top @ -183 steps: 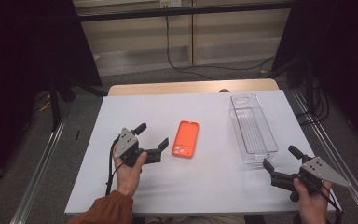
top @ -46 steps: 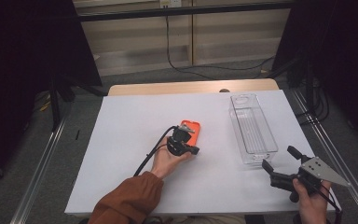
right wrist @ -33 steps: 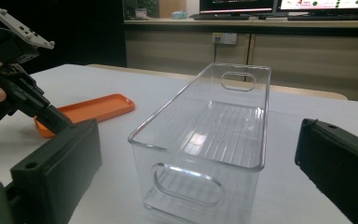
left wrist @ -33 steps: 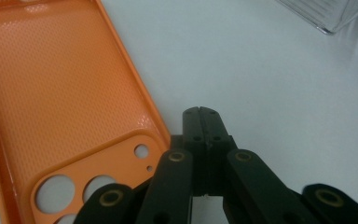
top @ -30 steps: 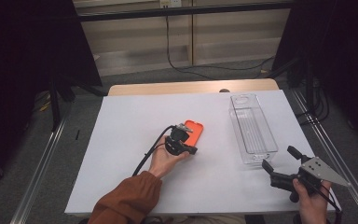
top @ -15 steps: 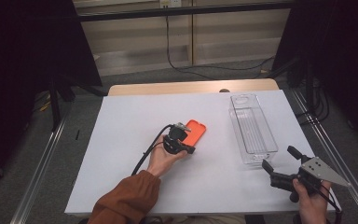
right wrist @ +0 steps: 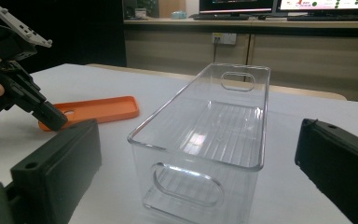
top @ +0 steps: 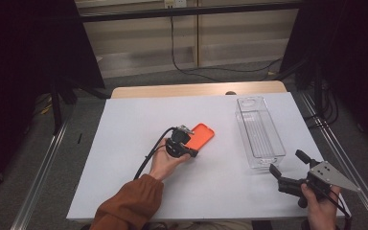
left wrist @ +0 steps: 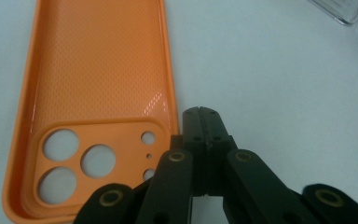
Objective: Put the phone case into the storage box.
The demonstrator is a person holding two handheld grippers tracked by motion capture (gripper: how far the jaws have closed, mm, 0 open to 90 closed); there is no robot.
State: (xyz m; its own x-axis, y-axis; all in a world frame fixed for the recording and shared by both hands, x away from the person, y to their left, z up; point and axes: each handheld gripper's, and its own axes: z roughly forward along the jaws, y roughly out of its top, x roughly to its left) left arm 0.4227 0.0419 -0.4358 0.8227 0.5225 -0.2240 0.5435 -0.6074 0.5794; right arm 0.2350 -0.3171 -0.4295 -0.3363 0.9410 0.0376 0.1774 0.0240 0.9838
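1. High view: orange case (top: 202,135) mid-table, left gripper (top: 181,143) at its near end; clear bin (top: 259,132) to the right.
2. Left gripper view: jaws clenched, empty, beside the case (left wrist: 93,93).
3. Right gripper view: right gripper (right wrist: 200,168) released, facing the bin (right wrist: 214,135).

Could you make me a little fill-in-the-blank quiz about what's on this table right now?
1. The phone case lying on the table is coloured ____.
2. The clear plastic bin has ____ inside it.
3. The left gripper has its jaws ____, next to the case's edge.
4. The right gripper has its jaws ____, pointing at the bin.

Missing words: orange; nothing; shut; open
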